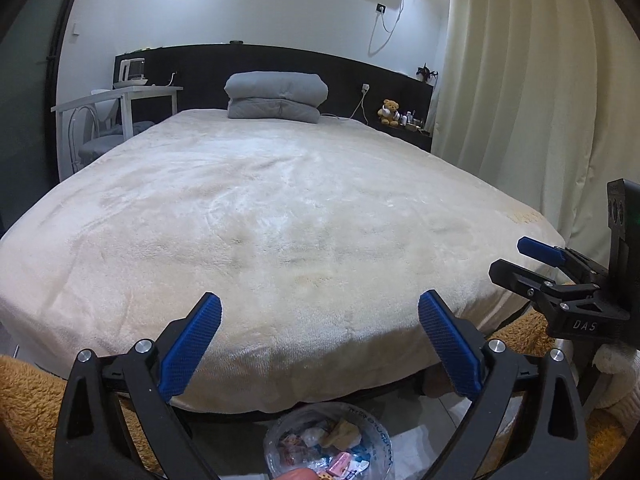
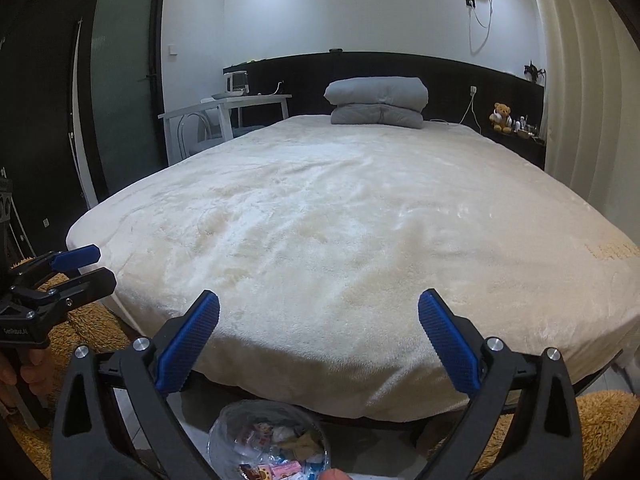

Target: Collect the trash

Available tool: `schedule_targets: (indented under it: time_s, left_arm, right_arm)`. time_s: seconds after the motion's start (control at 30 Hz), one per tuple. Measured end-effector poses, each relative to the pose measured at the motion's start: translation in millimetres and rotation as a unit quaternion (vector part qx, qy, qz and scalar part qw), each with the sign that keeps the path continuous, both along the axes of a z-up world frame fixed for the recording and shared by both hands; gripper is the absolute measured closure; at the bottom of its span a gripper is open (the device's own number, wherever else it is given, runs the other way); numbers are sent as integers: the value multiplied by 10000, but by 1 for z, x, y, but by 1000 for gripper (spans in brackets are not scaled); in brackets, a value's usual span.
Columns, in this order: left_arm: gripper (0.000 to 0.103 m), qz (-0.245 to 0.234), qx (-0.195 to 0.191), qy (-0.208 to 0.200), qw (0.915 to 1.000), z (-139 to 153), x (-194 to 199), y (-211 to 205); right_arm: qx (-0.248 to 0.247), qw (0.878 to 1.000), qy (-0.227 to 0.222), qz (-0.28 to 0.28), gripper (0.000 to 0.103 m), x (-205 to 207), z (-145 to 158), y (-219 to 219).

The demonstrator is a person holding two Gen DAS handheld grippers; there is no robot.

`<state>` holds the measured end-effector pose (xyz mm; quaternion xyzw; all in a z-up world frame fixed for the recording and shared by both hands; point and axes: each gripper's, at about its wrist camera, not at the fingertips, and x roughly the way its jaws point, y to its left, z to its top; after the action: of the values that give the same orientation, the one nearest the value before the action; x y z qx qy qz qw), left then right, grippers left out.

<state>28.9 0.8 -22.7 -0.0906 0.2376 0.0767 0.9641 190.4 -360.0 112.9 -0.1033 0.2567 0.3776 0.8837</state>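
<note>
The left gripper (image 1: 320,344) is standing with its blue pads spread wide apart, nothing between them and nothing touching them; it is aiming over the foot of the cream-covered bed (image 1: 280,208). The right gripper (image 2: 318,342) is likewise gaping wide and holding nothing, and in the left wrist view it is showing at the right edge of the frame (image 1: 532,260). The trash (image 2: 276,456), a heap of small wrappers and crumpled paper, is lying inside a round clear-lined bin (image 2: 224,428) at the bottom centre of both frames, below the fingers and just in front of the bed's edge. The bin's mouth is facing up; being round, it is showing no long axis. A hand (image 2: 28,372) is gripping the left gripper's handle at lower left of the right wrist view.
</note>
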Motion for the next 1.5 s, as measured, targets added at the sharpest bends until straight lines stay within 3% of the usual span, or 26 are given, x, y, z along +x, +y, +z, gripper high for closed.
schedule_targets:
  time_s: [0.5, 1.5]
  left_arm:
    - [6, 144, 355, -239, 9990, 4, -6, -3]
    - [6, 158, 424, -353, 9984, 7, -6, -5]
  right_arm:
    - [-94, 9995, -290, 65, 5, -9, 0, 7]
    - [-90, 9995, -265, -113, 5, -6, -2, 7]
